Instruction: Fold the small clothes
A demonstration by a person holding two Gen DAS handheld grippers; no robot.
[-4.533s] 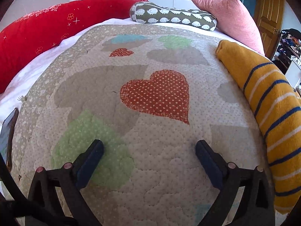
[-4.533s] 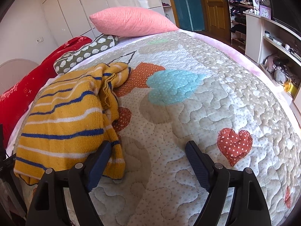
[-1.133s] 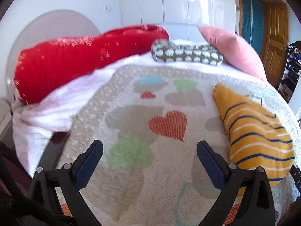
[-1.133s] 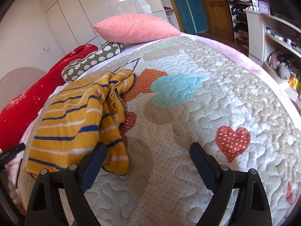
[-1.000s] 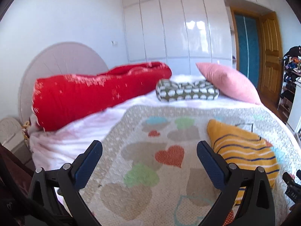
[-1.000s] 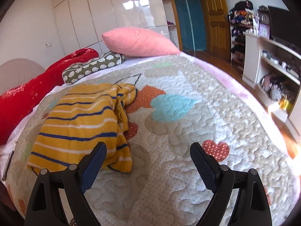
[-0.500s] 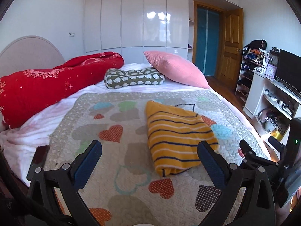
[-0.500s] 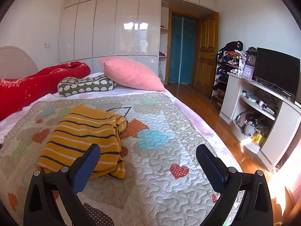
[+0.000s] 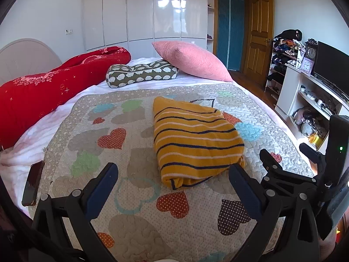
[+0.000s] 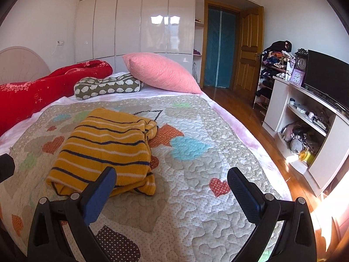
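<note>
A yellow knit sweater (image 9: 192, 137) with navy and white stripes lies folded into a rough rectangle on the heart-patterned quilt (image 9: 135, 196). It also shows in the right wrist view (image 10: 104, 146). My left gripper (image 9: 172, 172) is open and empty, held back above the bed's near edge, apart from the sweater. My right gripper (image 10: 170, 174) is open and empty, also raised and back from the sweater. The right gripper's body (image 9: 305, 174) shows at the right of the left wrist view.
A red bolster (image 9: 54, 87), a patterned cushion (image 9: 139, 75) and a pink pillow (image 9: 192, 61) lie at the bed's head. A phone (image 9: 32, 183) rests at the bed's left edge. A white TV shelf (image 10: 305, 118) stands right of the bed.
Both grippers have pulled back and risen from the quilt, so the whole bed and room now show. The folded sweater has stayed in place.
</note>
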